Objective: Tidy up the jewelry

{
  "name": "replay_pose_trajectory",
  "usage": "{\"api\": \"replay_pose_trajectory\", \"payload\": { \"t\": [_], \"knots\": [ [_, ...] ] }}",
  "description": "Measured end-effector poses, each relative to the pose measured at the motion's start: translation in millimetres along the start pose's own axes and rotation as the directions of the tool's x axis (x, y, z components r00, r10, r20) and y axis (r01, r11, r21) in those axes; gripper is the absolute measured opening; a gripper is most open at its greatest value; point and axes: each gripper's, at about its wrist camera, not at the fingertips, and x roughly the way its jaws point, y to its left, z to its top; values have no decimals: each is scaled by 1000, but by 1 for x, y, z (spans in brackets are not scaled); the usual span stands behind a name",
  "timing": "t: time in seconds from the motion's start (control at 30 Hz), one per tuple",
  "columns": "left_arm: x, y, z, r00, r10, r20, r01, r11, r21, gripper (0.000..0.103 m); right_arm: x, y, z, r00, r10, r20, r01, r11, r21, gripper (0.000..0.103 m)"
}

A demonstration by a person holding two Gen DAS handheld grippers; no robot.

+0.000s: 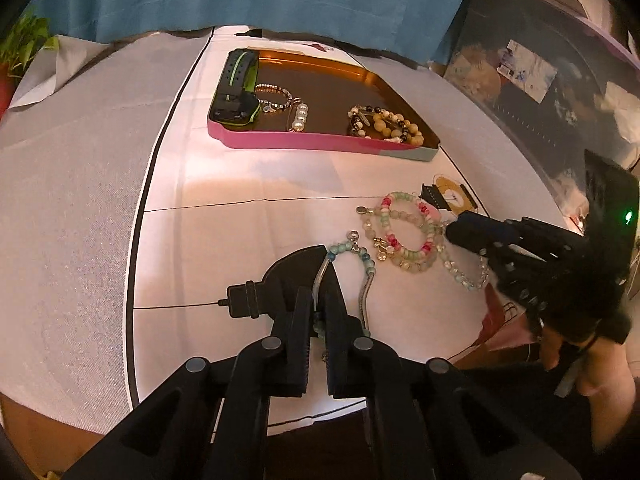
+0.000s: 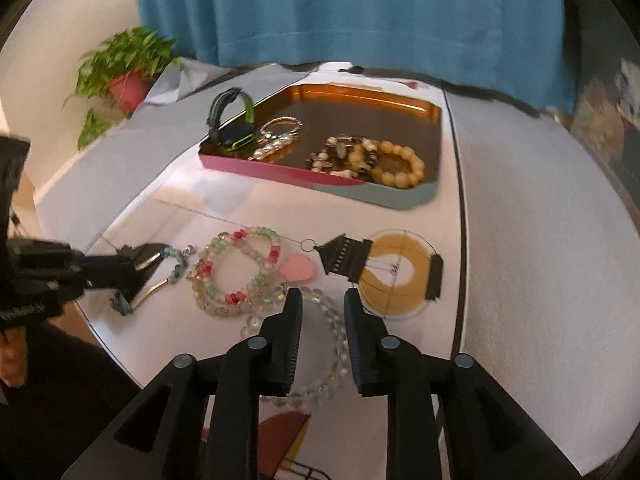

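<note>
Tray (image 1: 304,142) sits toward the far edge of the table (image 1: 224,208). Already in it: a black-and-green watch (image 1: 236,88), a pearl bracelet (image 1: 299,117), and a cluster of cream and dark beaded bracelets (image 1: 386,124).

Still loose on the table, near edge: a turquoise bead bracelet (image 1: 352,256), a pink-and-green bead bracelet (image 2: 240,272), and a clear bead bracelet (image 2: 320,344), the last two overlapping.

Left gripper (image 1: 318,316): fingers closed on the turquoise bead bracelet, which still touches the table. Right gripper (image 2: 320,340): fingers apart, straddling the clear bead bracelet, nothing held.

Judgement: roughly half done; three pieces remain to transfer, the turquoise one apparently next.
</note>
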Motion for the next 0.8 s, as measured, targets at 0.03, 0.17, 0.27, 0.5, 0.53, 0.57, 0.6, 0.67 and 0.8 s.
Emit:
{"api": "replay_pose_trajectory", "payload": {
  "t": [0.03,0.17,0.27,0.5,0.53,0.57,0.6,0.67,0.8],
  "knots": [
    [-1,-1,0,1000,1,4,-1,1000,3,4,1,4,0,1000,-17,-1,17,999,-37,22],
    [-8,-7,-1,1000,-8,25,8,1000,8,4,2,0,4,1000,10,-20,-11,1000,-20,7],
    [-14,-9,-1,999,-16,40,16,1000,2,4,-8,-2,4,1000,10,14,-10,1000,-3,7],
    [-32,-14,10,995,-52,90,53,999,-11,4,-51,-1,16,994,14,108,-17,1000,25,7],
    [-35,-14,12,994,-57,96,59,998,-13,4,-56,-1,17,993,13,119,-17,999,30,7],
    [-39,-14,14,993,-61,106,63,998,-15,4,-61,-1,19,992,12,127,-17,999,38,7],
    [-42,-15,17,991,-67,113,69,997,-15,4,-65,-1,20,991,13,136,-19,999,44,7],
    [-47,-14,22,989,-93,119,97,995,-27,4,-73,-1,24,988,11,152,-18,999,49,7],
    [-62,-14,37,980,-121,158,128,991,-39,4,-89,2,35,983,11,185,-20,999,46,7]
  ]
}}
